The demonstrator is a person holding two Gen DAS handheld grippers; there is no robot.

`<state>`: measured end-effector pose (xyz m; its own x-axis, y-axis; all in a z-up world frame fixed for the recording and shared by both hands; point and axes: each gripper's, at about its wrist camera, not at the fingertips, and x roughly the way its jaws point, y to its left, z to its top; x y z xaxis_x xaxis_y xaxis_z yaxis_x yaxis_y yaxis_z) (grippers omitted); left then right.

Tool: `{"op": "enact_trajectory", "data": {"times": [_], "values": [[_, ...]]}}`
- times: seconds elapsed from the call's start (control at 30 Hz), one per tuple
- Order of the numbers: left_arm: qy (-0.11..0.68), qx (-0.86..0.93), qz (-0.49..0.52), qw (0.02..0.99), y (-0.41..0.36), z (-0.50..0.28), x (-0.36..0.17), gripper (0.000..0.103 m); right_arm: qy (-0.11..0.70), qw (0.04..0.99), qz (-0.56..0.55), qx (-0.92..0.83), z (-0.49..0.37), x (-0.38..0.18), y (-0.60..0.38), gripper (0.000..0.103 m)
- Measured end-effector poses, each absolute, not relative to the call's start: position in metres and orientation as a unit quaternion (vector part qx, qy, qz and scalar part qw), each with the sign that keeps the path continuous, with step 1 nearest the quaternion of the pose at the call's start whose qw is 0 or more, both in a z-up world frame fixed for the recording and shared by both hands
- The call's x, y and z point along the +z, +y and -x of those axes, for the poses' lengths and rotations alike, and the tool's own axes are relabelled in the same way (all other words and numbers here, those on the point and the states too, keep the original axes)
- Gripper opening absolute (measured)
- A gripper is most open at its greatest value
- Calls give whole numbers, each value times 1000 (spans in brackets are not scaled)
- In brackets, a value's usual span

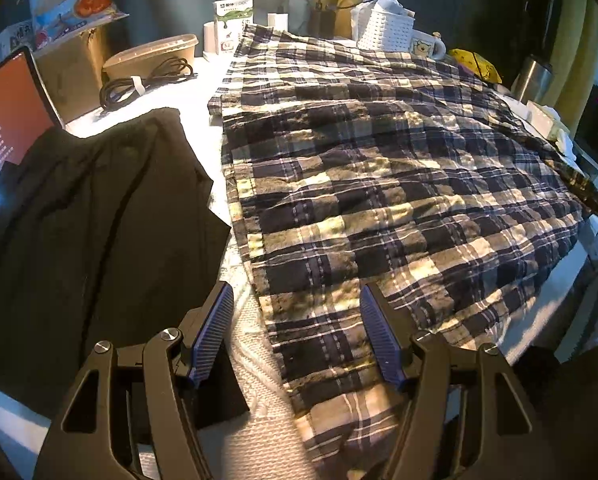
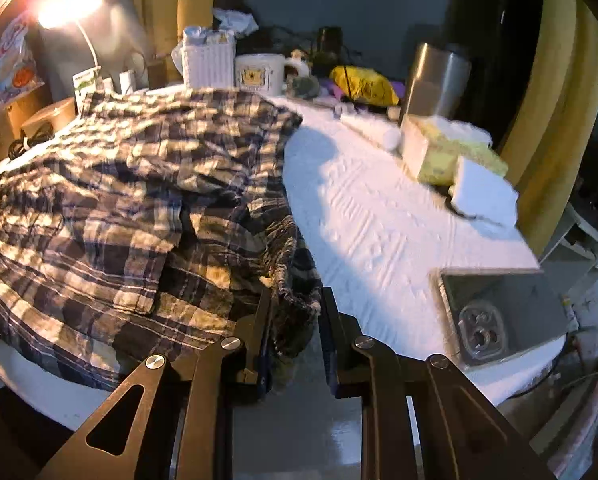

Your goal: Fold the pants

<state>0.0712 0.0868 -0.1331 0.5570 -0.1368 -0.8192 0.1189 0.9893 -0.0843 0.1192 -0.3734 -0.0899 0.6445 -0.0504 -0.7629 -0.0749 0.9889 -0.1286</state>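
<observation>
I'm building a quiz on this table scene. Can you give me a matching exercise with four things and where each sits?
Things:
1. plaid pants
2. black garment
3. coiled cable
4. phone

Places:
A. on the lidded brown container
B. face down at the table's near right edge
C. spread across the table's middle
D. left of the plaid cloth

Pairs: 1-C, 2-D, 3-A, 4-B

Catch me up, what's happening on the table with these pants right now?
A person with a gripper in each hand is folding plaid pants spread over a white-covered table. The right gripper has its jaws nearly closed around a bunched edge of the fabric on the pants' right side. The left gripper is open, hovering over the near end of the pants, gripping nothing. A dark garment lies beside them on the left.
</observation>
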Motion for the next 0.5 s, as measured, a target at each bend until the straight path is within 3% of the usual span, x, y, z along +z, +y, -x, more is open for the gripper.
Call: {"op": "enact_trajectory", "data": {"times": [0.03,0.13,0.2,0.23,0.5], "values": [[468,-74,12,880,89,-73,-132,66,425,902,75,7,-119,-92,-372,21],[458,-67,2,886,95,-82,-122,66,420,905,67,6,-120,-87,-373,36],[444,-65,-8,894,97,-88,-112,66,406,912,57,7,-119,-78,-376,78],[434,-65,-11,898,98,-94,-106,66,396,917,53,8,-119,-73,-379,83],[394,-67,-16,916,104,-165,-89,66,345,937,49,10,-169,-37,-395,84]]}}
